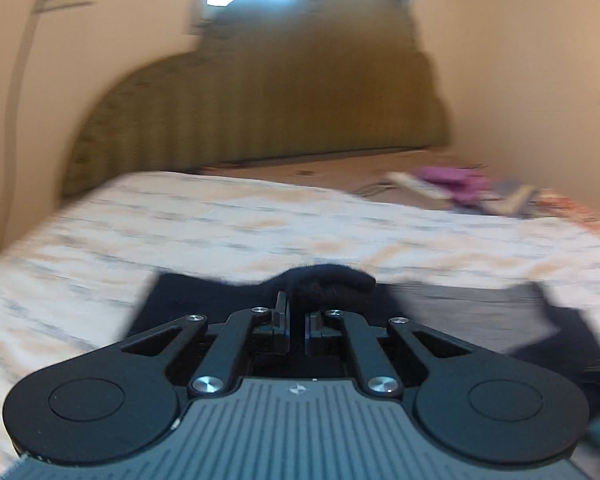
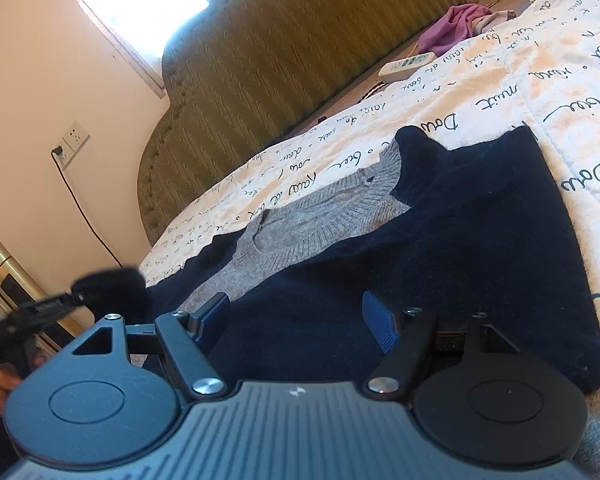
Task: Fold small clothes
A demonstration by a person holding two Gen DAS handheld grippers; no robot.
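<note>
On the bed [image 2: 480, 80], over a white quilt printed with black handwriting, a dark navy sweater [image 2: 440, 240] with a grey ribbed collar lies spread out. At its left edge the left gripper [image 1: 296, 314] has its jaws pressed together on a bunched fold of the navy knit, which stands up in a soft hump just past the fingertips; the right wrist view shows that same tuft lifted clear of the quilt. Low over the near part of the sweater, the right gripper [image 2: 300, 320] has its jaws spread wide, with nothing pinched between them and the navy fabric showing through the gap. Behind the bed stands an olive padded headboard [image 2: 268, 60]. Near it, well apart from the sweater, lie a white remote [image 2: 406, 63] and a purple garment [image 2: 448, 28].
</note>
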